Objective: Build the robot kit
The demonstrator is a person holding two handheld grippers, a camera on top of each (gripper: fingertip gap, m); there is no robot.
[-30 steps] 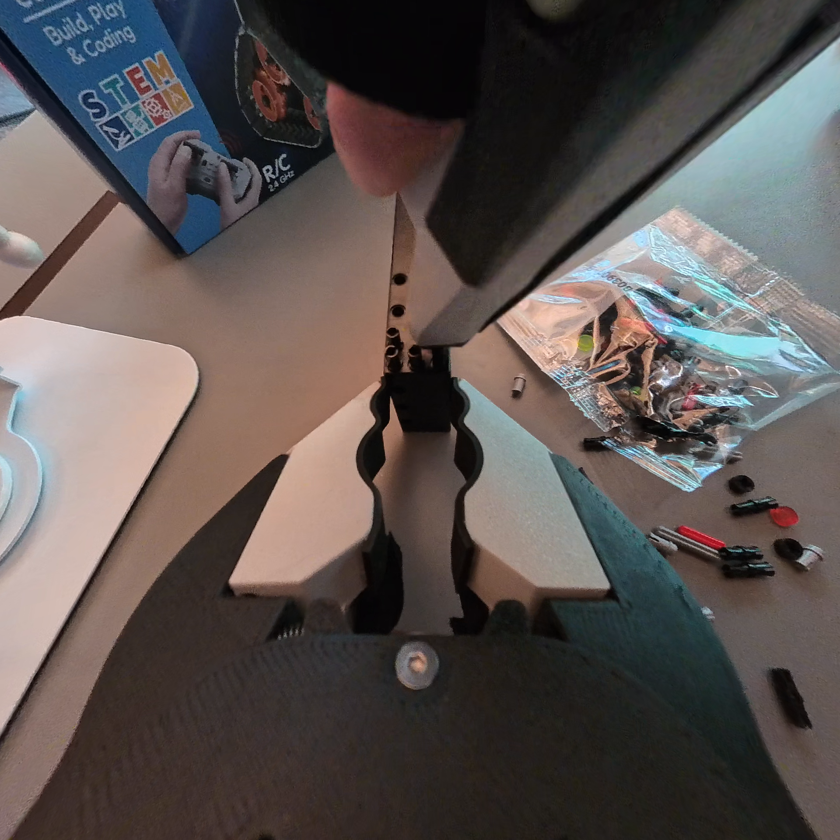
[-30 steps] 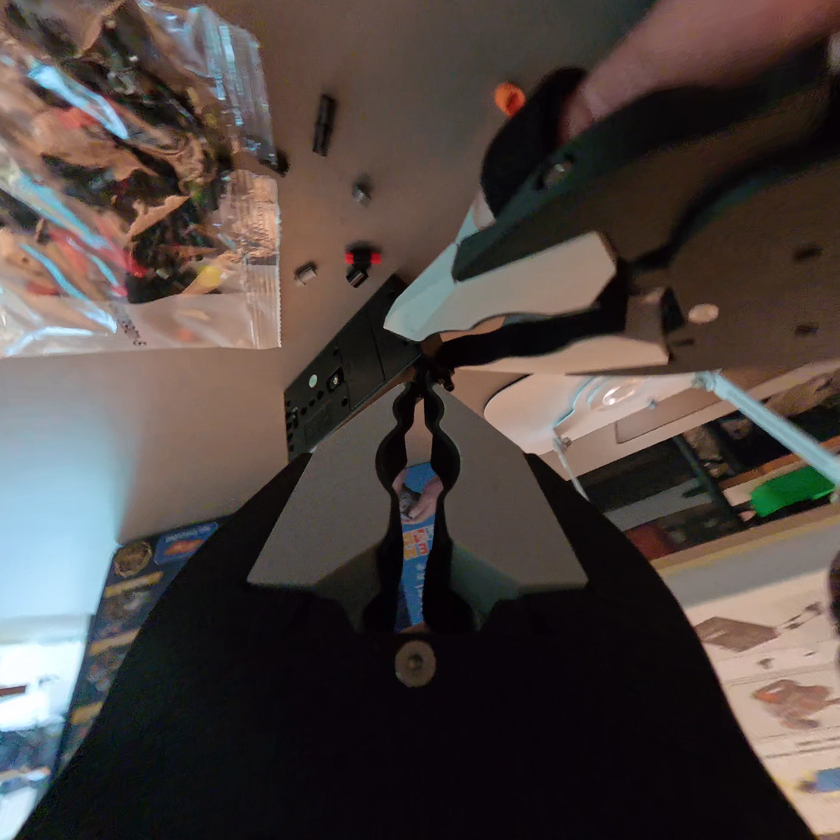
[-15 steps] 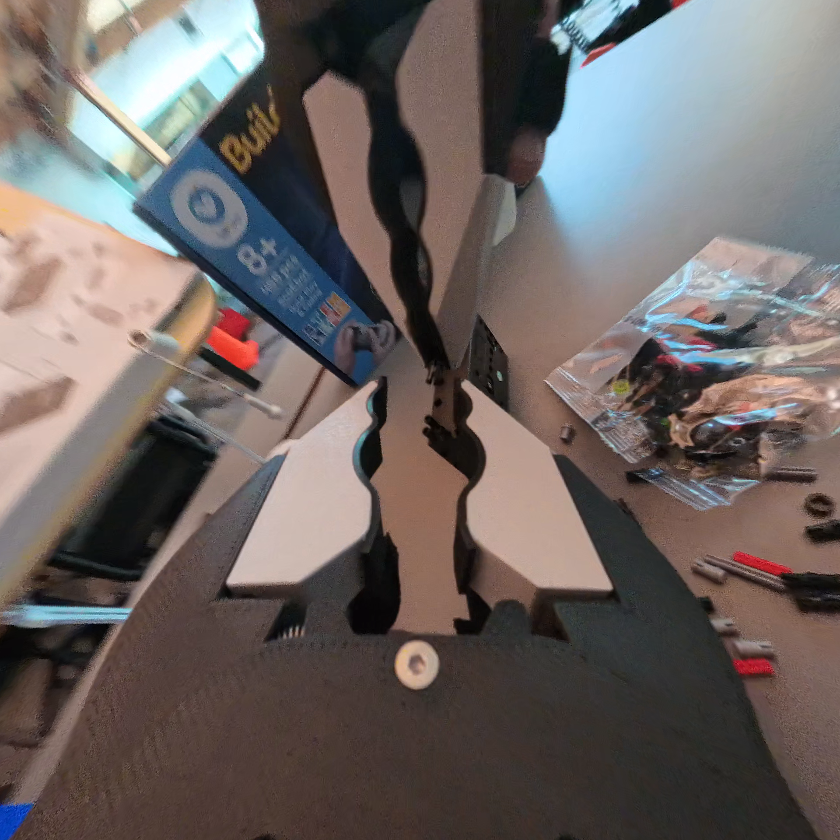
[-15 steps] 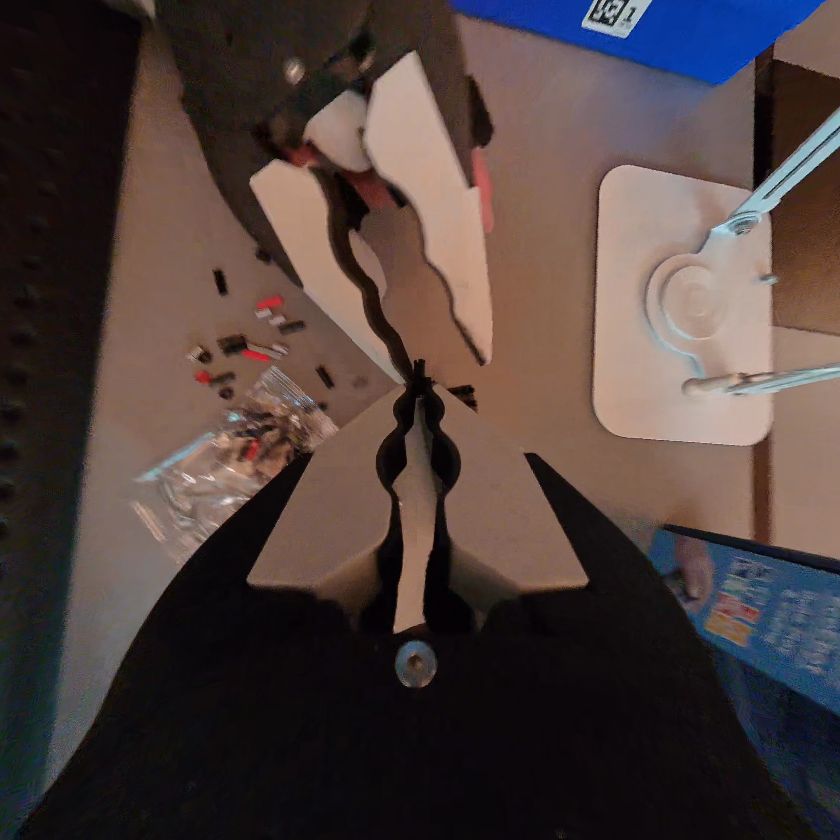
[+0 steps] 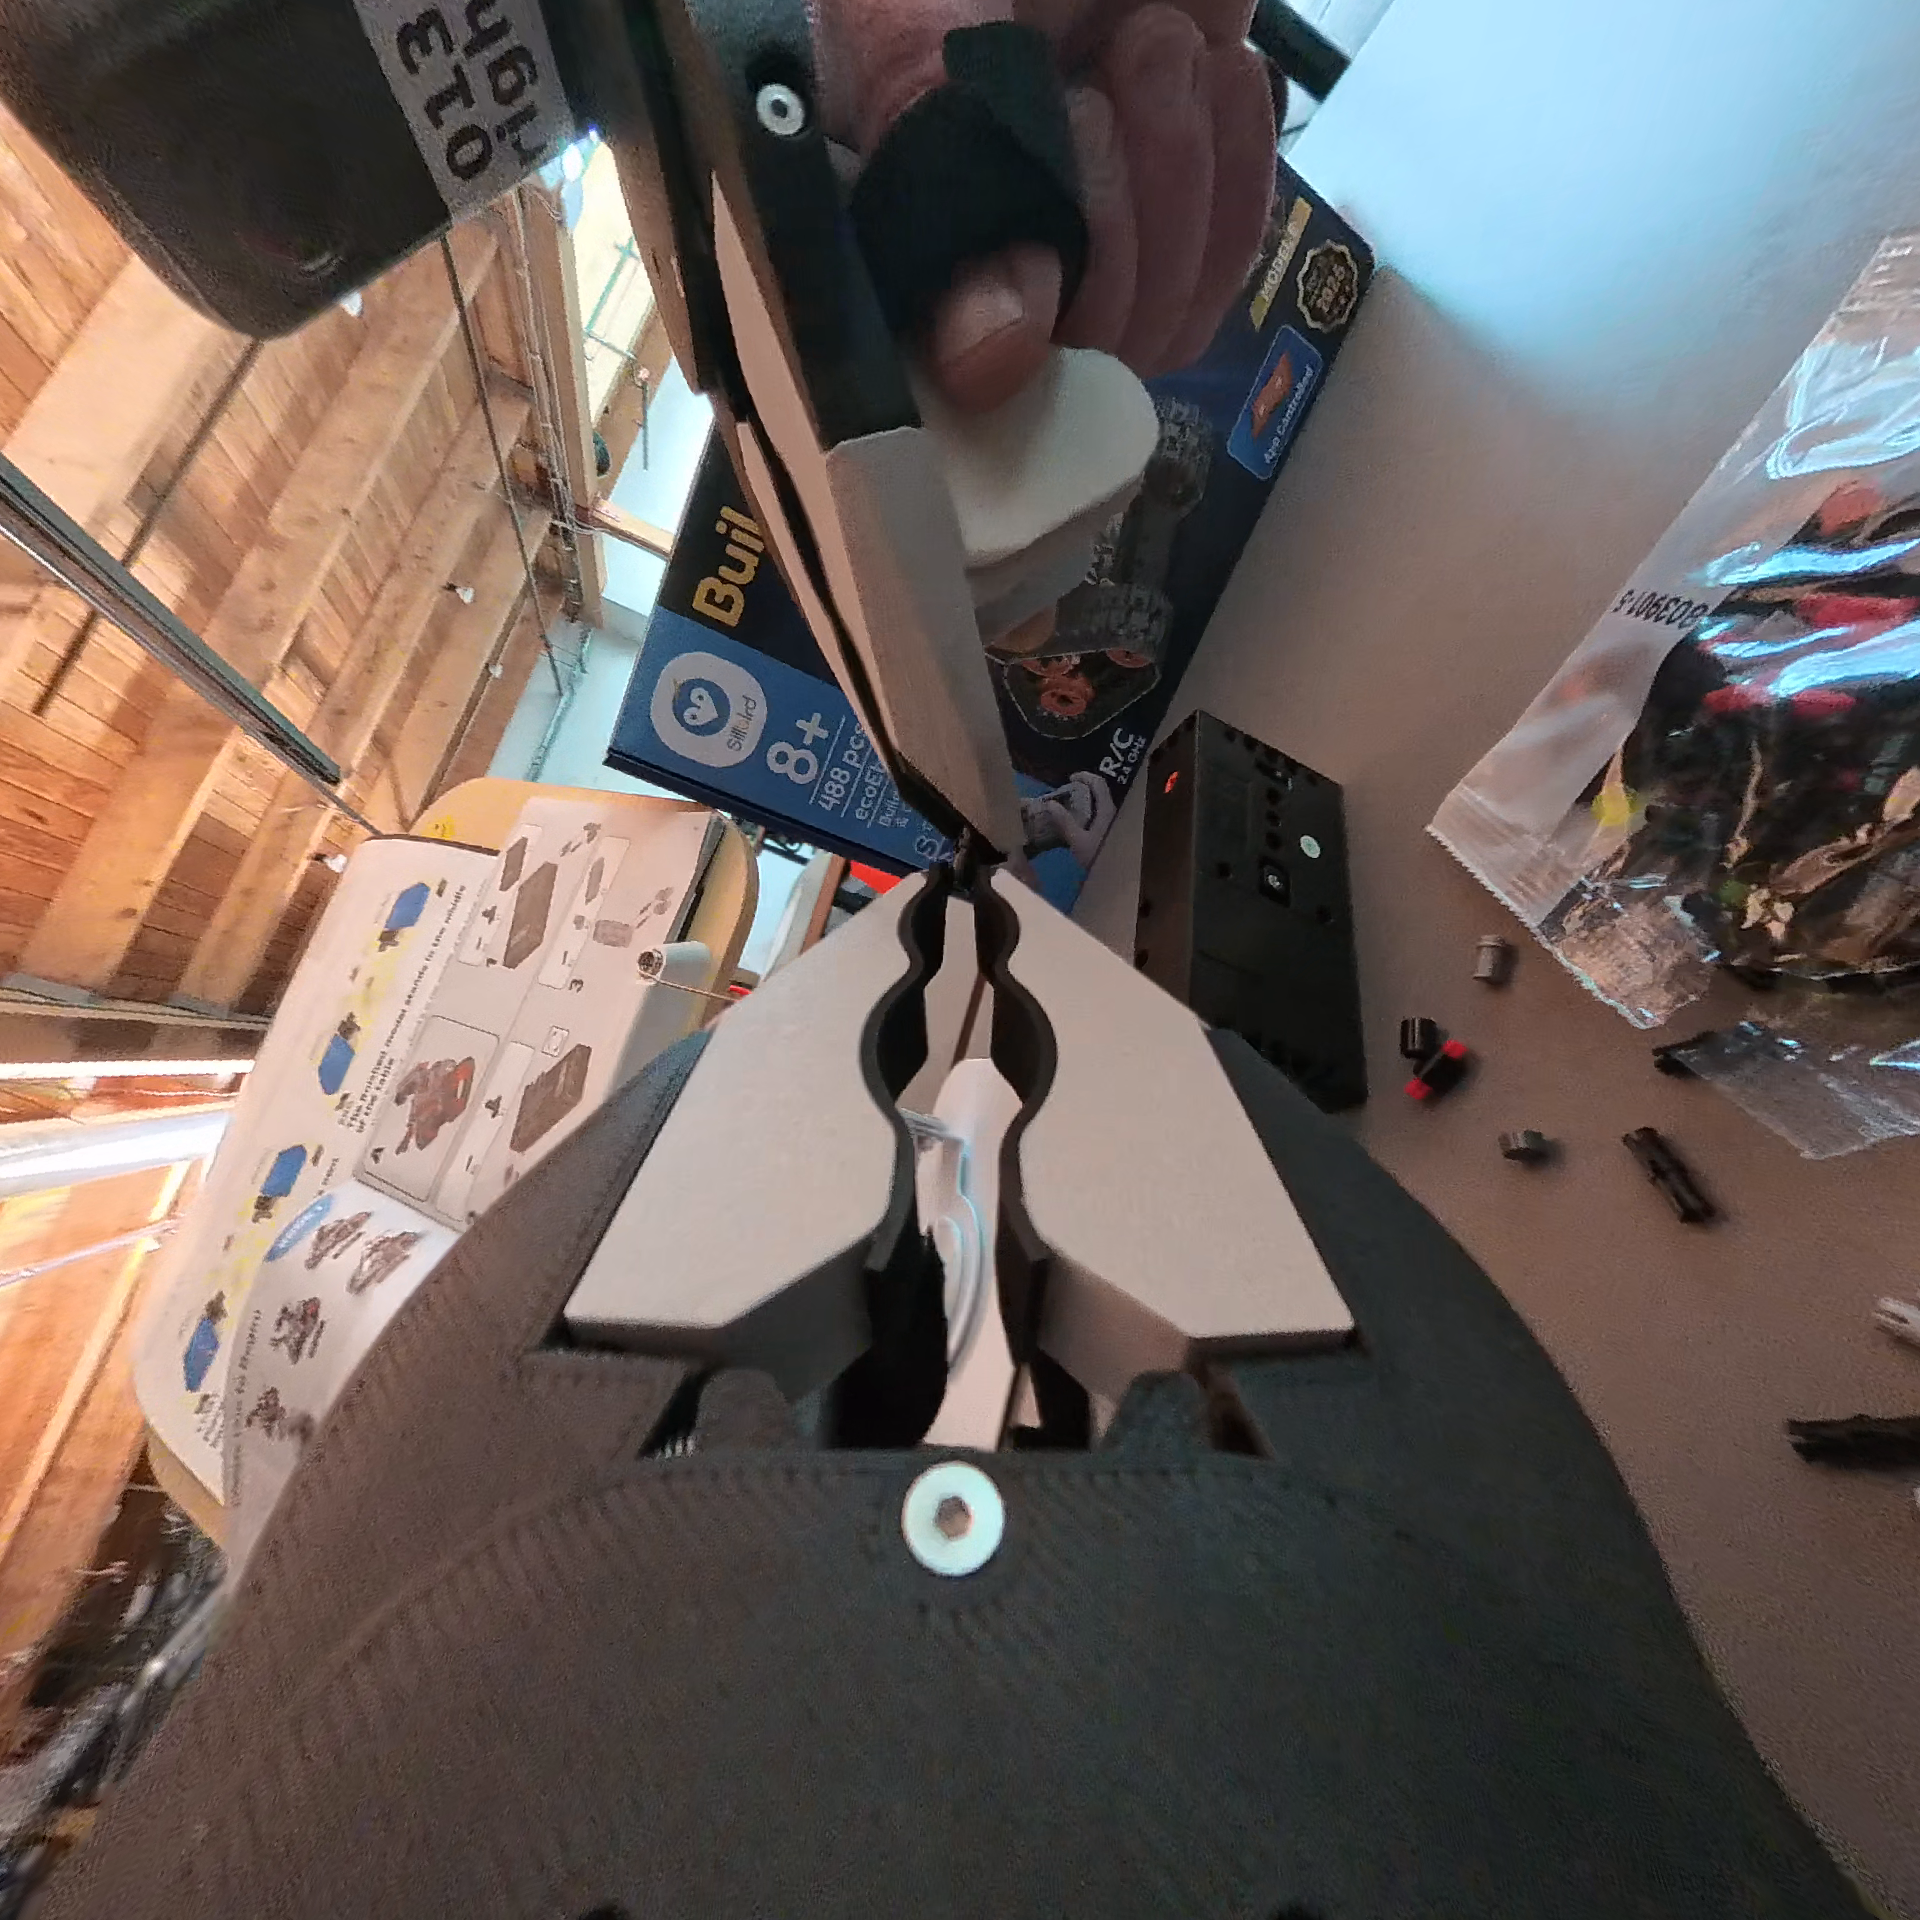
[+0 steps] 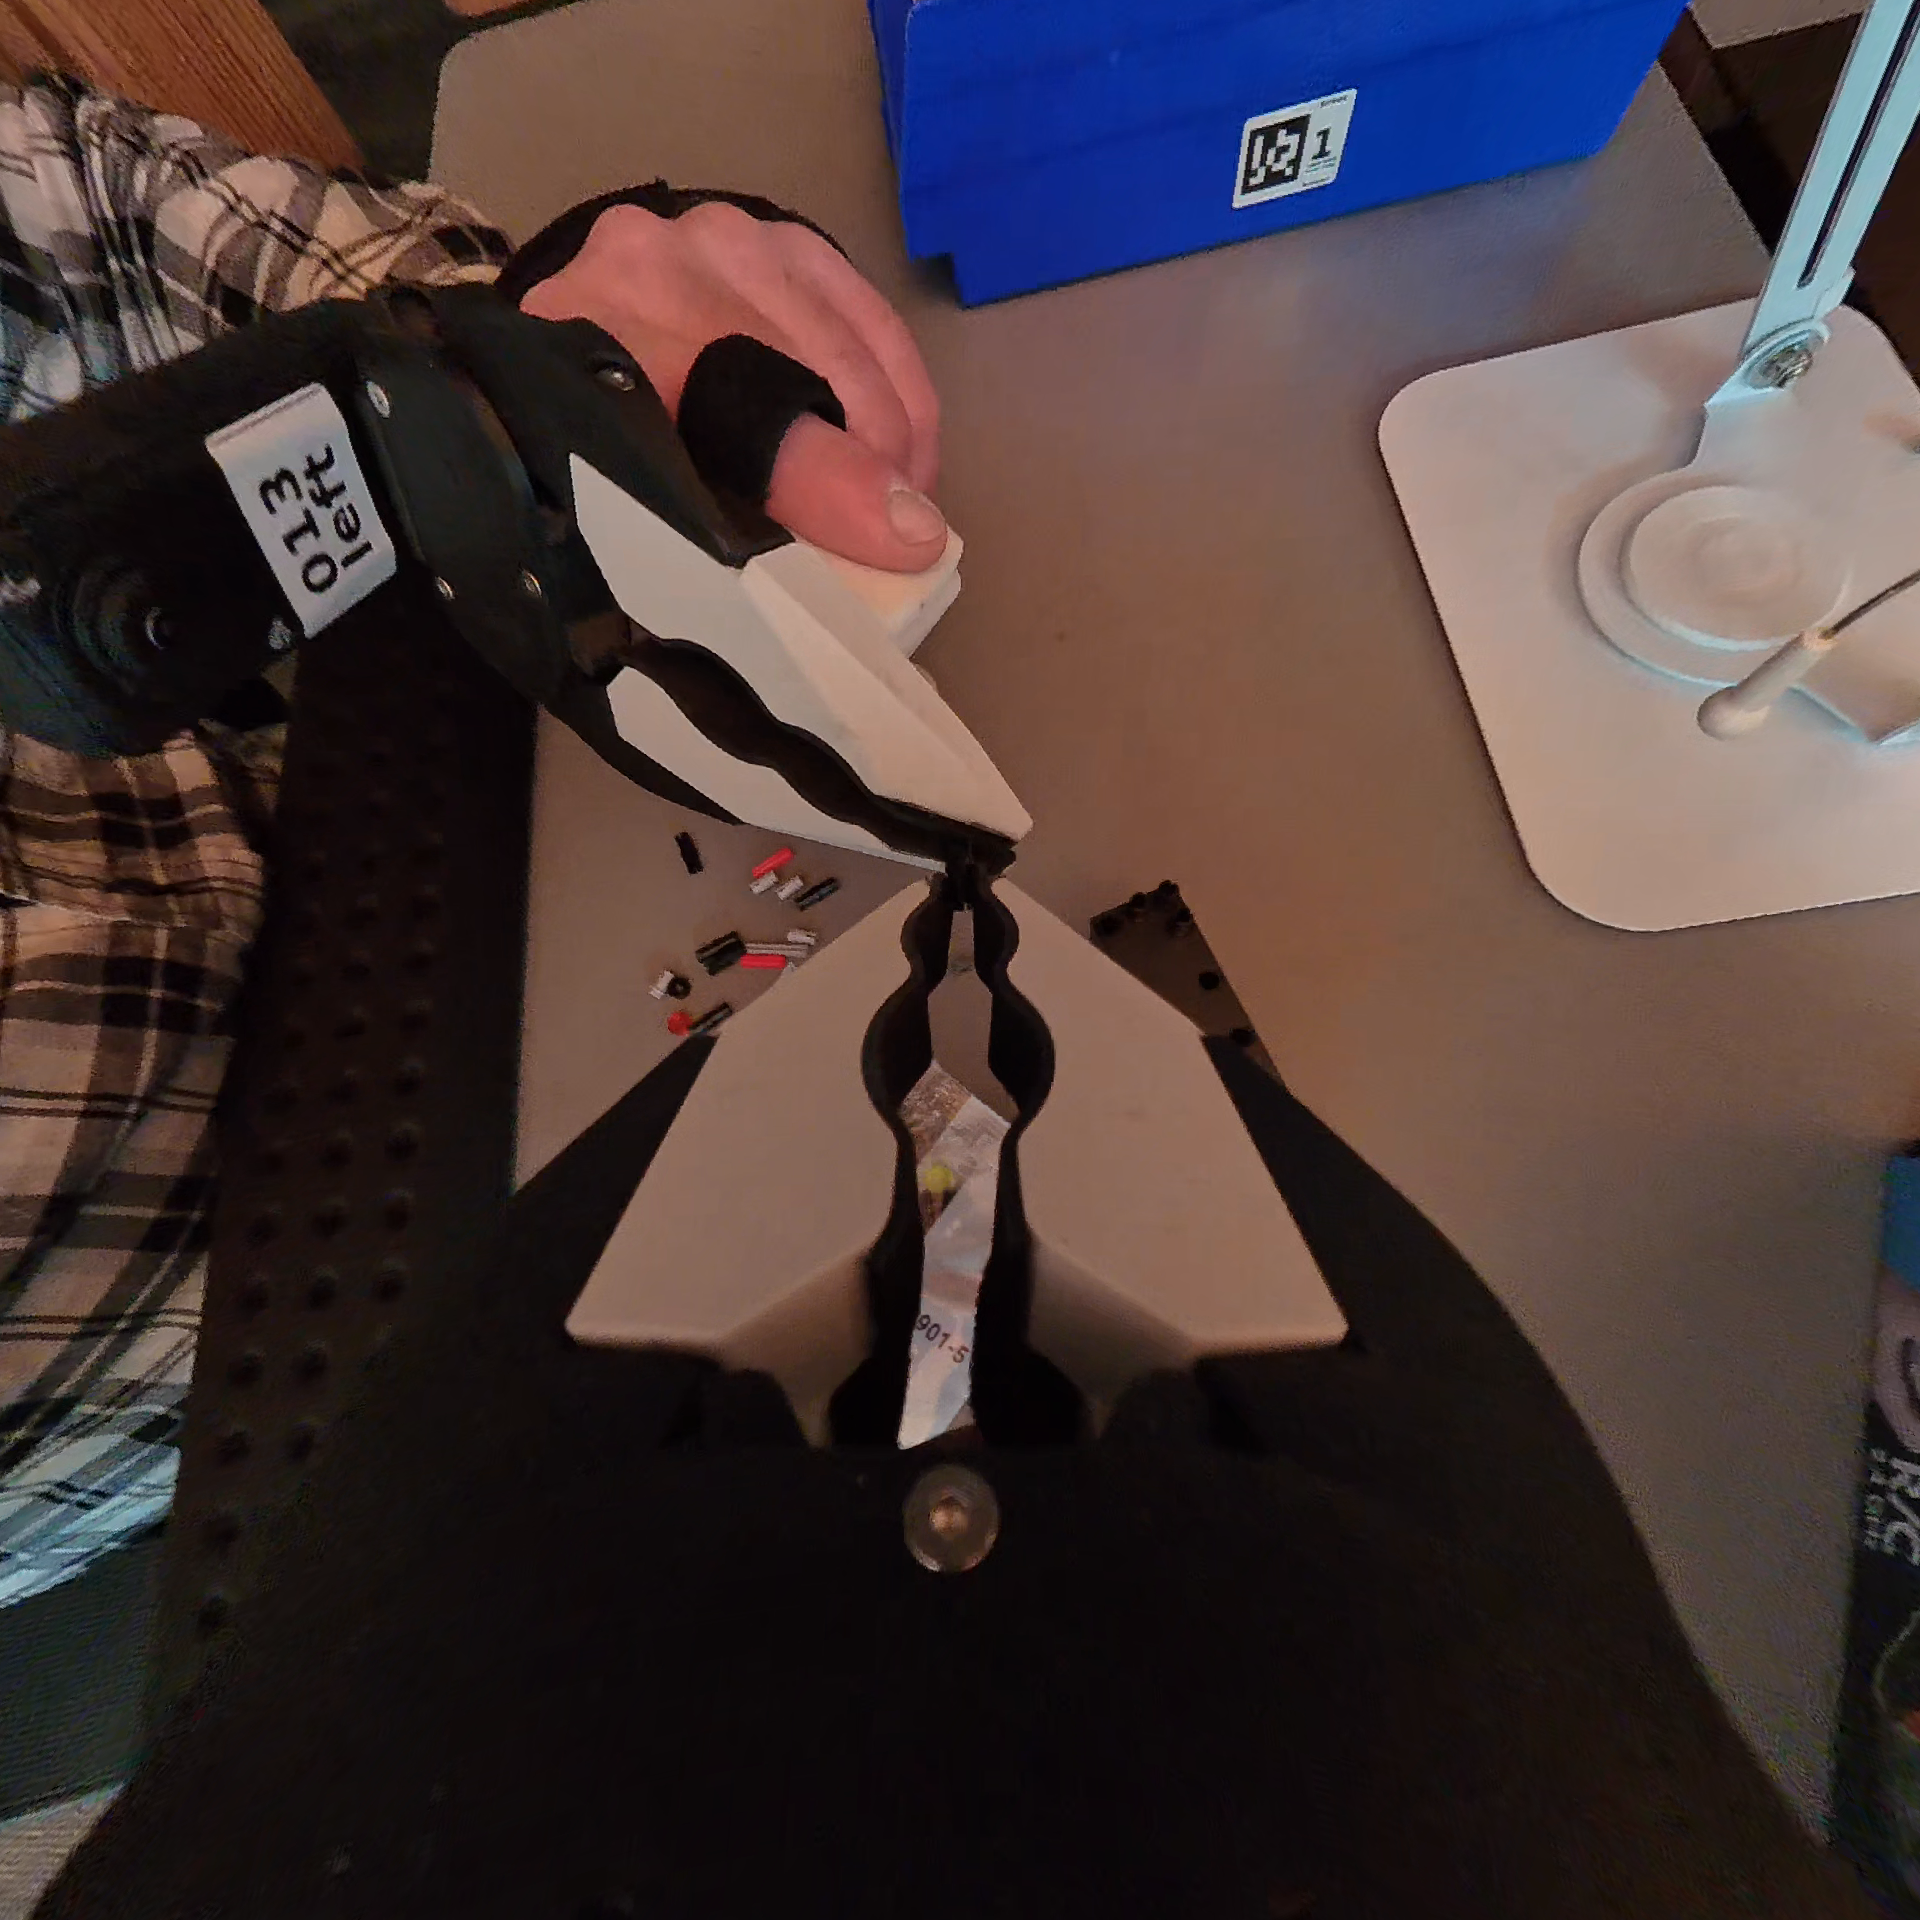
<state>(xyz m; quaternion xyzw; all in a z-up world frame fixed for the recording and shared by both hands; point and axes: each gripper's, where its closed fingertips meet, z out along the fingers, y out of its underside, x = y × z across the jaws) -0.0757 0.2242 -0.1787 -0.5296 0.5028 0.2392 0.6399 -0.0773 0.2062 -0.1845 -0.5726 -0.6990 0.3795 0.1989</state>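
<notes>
We're over the grey table (image 6: 1195,520), kit box (image 5: 1195,582) far left w/ the instruction booklet (image 5: 436,1039); white stand base (image 6: 1662,623) and blue bin (image 6: 1195,114) show in the right wrist view. Black block (image 5: 1247,914) lies flat just beyond our tips, parts bag (image 5: 1745,790) to its right, loose pins (image 5: 1434,1060) near it. Left gripper (image 5: 966,883) and right gripper (image 6: 961,888) meet tip to tip, both nipped shut on one tiny black piece (image 6: 971,862) betw. them, held above the table. Its long axis: can't tell, too small.
</notes>
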